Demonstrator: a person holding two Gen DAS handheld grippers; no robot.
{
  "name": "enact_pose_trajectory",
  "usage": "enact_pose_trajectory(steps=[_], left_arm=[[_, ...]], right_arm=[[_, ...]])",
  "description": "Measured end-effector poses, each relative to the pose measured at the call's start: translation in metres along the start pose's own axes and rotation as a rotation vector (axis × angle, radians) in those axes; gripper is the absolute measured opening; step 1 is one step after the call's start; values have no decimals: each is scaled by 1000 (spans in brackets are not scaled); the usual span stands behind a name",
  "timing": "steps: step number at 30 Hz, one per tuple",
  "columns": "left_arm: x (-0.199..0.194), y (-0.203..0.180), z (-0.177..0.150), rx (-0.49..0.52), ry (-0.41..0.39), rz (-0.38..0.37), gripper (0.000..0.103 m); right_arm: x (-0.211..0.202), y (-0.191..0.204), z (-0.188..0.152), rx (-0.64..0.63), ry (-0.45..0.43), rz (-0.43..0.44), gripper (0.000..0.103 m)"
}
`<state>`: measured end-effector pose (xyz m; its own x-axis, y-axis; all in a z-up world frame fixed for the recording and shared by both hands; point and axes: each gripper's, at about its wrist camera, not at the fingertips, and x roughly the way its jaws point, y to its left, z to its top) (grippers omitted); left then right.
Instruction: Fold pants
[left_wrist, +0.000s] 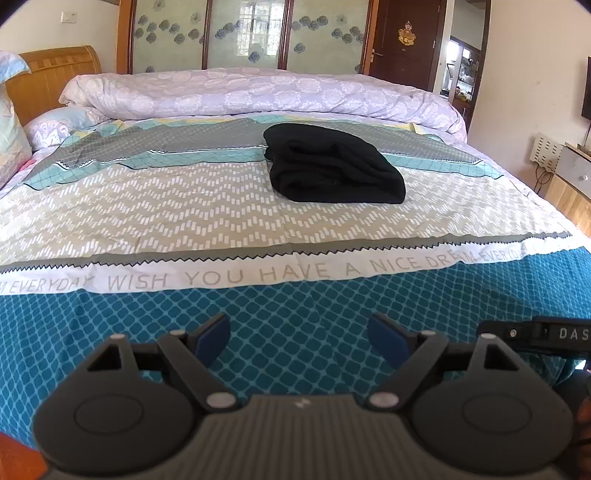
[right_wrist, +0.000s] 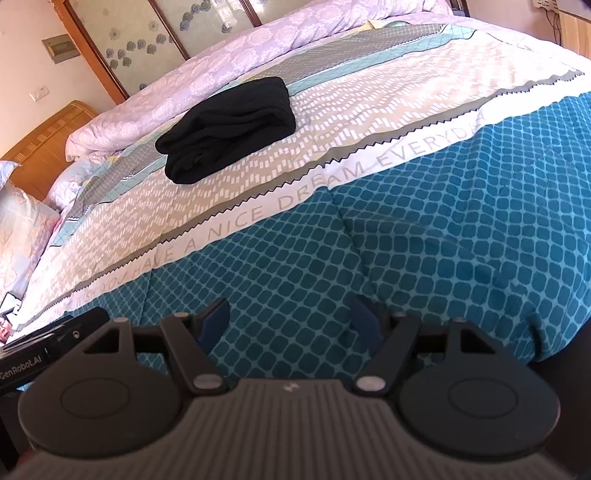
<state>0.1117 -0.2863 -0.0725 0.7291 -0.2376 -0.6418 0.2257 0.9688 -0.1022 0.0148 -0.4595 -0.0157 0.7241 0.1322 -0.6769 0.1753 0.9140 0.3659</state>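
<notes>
Black pants (left_wrist: 332, 166) lie folded into a compact stack on the patterned bedspread (left_wrist: 147, 206), far ahead of both grippers. In the right wrist view the same pants (right_wrist: 229, 127) sit up and to the left. My left gripper (left_wrist: 299, 338) hovers over the teal front part of the bedspread, jaws wide apart with nothing between its blue pads (left_wrist: 214, 336). My right gripper (right_wrist: 290, 325) also stands open over the teal fabric (right_wrist: 443, 221), empty, well short of the pants.
A rolled lilac quilt (left_wrist: 258, 92) lies along the far side of the bed. Pillows (left_wrist: 14, 140) and a wooden headboard (left_wrist: 55, 77) are at the left. A wooden cabinet (left_wrist: 569, 184) stands right of the bed. The other gripper's body (left_wrist: 546, 334) shows at the right edge.
</notes>
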Motion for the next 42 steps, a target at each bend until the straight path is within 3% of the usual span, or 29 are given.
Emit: enact_pose_trajectory(steps=[6,11,16,21,28,34,38,42], left_arm=[[-2,3,2,-13,-6,11,94],[-2,5,3,-22,-3,28,95],[-5,11,7,-24,-14,52,95],[-8,25,12,-53,-24,80,95],[-4,34,12,-59,6,98,94],[4,38,13,-69,53,132,94],[11,41,31,-77,64,126,94],[19,42,55,-92,49,139,95]], right_arm=[[0,-1,0,0,-1,1,75],[-2,5,0,-31,-10,-15,74],[-12,17,5,-111,-96,-22,74],[-15,19,12,-126,-116,23,74],[-6,11,17,-54,-96,27,68],[-4,7,33,-61,-130,62,68],[6,2,58,-49,-163,89,68],[26,-9,69,11,-127,97,68]])
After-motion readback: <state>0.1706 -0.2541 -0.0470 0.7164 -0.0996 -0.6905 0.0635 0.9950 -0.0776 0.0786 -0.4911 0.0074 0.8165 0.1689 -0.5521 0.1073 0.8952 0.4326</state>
